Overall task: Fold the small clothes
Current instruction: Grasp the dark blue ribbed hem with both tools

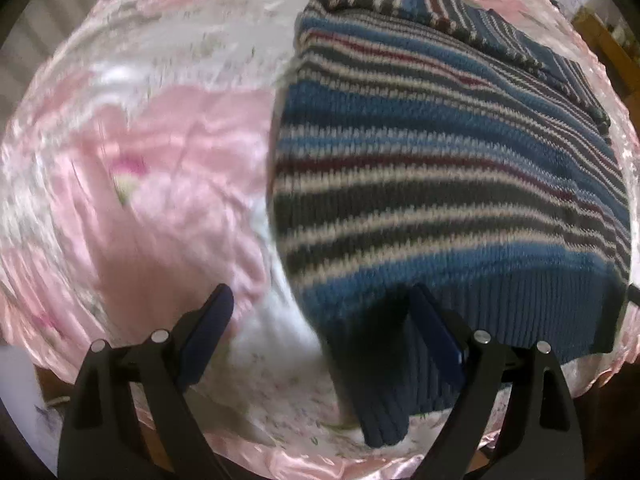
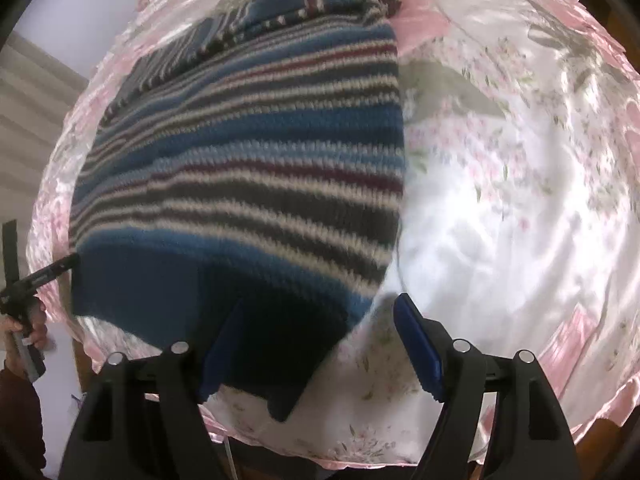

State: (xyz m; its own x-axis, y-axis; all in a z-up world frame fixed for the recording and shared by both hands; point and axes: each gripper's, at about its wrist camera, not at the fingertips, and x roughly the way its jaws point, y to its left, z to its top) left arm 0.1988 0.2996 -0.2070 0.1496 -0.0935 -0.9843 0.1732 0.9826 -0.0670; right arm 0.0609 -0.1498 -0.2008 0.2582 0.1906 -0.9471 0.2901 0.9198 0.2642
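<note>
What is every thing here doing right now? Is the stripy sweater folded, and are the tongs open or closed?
Striped sweater: lying flat on the cloth, one sleeve folded across its top; the ribbed hem is nearest the tongs.
Left tongs: open, at the sweater's near hem corner, gripping nothing.
Right tongs: open, at the other near hem corner, gripping nothing.
Pink flowery satin cloth: spread over the table, shiny and wrinkled.
</note>
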